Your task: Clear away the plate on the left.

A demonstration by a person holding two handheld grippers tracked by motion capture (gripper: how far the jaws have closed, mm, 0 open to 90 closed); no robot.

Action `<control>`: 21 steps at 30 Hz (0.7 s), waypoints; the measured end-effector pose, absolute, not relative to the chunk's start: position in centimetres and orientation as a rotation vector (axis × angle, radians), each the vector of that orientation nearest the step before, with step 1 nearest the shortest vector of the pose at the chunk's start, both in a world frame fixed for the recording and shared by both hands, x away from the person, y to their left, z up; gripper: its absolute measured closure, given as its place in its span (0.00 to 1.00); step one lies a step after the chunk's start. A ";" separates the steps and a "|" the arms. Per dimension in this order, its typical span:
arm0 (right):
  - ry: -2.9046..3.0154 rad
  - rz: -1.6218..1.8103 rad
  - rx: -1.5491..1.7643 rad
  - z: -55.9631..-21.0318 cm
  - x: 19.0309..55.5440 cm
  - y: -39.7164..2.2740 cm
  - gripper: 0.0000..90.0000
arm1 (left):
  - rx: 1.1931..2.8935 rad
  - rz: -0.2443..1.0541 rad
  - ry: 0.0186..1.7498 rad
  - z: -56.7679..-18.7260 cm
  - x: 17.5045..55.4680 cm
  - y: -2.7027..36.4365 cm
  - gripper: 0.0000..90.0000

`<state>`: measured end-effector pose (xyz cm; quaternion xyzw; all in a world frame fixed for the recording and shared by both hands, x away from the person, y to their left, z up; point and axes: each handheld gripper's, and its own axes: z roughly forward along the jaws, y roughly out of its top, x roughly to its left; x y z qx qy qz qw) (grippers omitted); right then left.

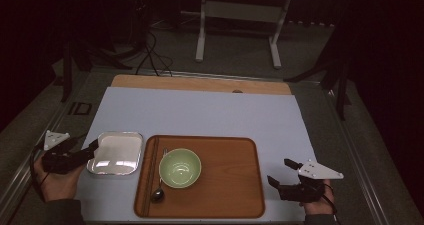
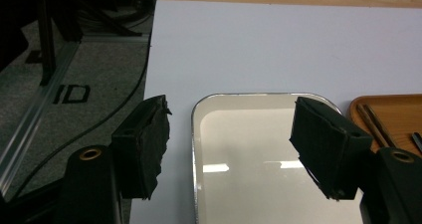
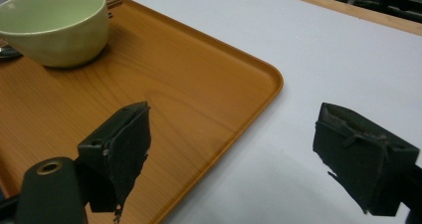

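Our left gripper [image 2: 231, 149], jaws spread, straddles the near-left rim of the shiny rectangular metal tray [image 2: 249, 134]; our right gripper [image 3: 249, 159] hovers open.

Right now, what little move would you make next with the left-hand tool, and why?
Probably close the left gripper on the silver tray's near-left rim. Its jaws stand open, straddling that rim without gripping it, so closing would likely grasp it. The right gripper hangs open over the wooden tray's corner.
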<state>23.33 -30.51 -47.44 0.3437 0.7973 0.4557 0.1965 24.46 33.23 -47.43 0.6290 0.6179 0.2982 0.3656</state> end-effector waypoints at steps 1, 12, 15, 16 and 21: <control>2.234 1.276 0.961 -47.4 23.3 -30.5 0.16 | 1.623 0.769 1.594 -47.5 24.5 33.3 0.35; 2.233 1.275 0.962 -47.4 23.3 -30.5 0.16 | 1.638 0.701 1.649 -48.9 25.2 34.2 0.36; 2.233 1.275 0.962 -47.4 23.3 -30.5 0.16 | 1.652 0.688 1.676 -49.5 25.5 34.5 0.37; 2.234 1.274 0.962 -47.4 23.3 -30.5 0.16 | 1.653 0.679 1.683 -49.7 25.6 34.5 0.38; 2.234 1.276 0.960 -47.4 23.4 -30.5 0.16 | 1.677 0.671 1.699 -50.2 25.9 34.5 0.39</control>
